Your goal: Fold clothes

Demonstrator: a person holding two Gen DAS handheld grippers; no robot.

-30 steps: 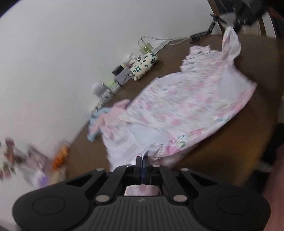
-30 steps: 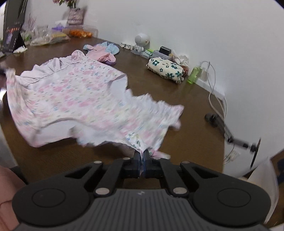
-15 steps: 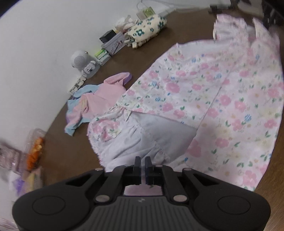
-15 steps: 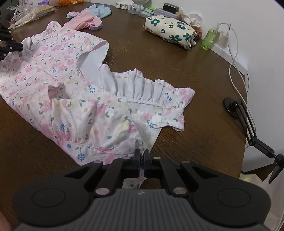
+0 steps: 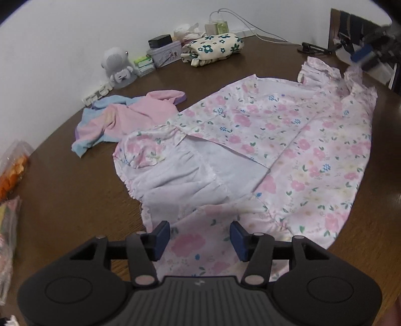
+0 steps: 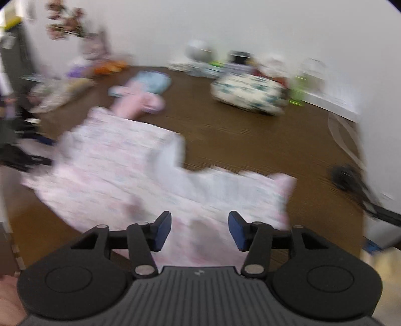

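Left claw (image 5: 200, 237) is released, fingers spread wide w/ nothing between them, hanging just over the near edge of the floral dress (image 5: 270, 140). Dress lies spread on the brown tabletop (image 5: 75, 195); a flap is folded over so the pale lining shows at near left, ruffled part at far right. Right claw (image 6: 200, 230) also released, fingers apart, above the dress (image 6: 120, 160) edge nearest it; that view is motion-blurred, so detail is poor.

Just left of the dress, touching its far-left edge: a small pink & blue garment (image 5: 120, 117), crumpled. Far side of the tabletop, along the wall: grey robot-like toy (image 5: 117, 67), lavender tin (image 5: 166, 54) w/ a black box on top, folded cream cloth w/ dark green flowers (image 5: 213, 49), white charger & cable (image 5: 240, 22). Far left edge: clear bag w/ orange stuff (image 5: 12, 170).
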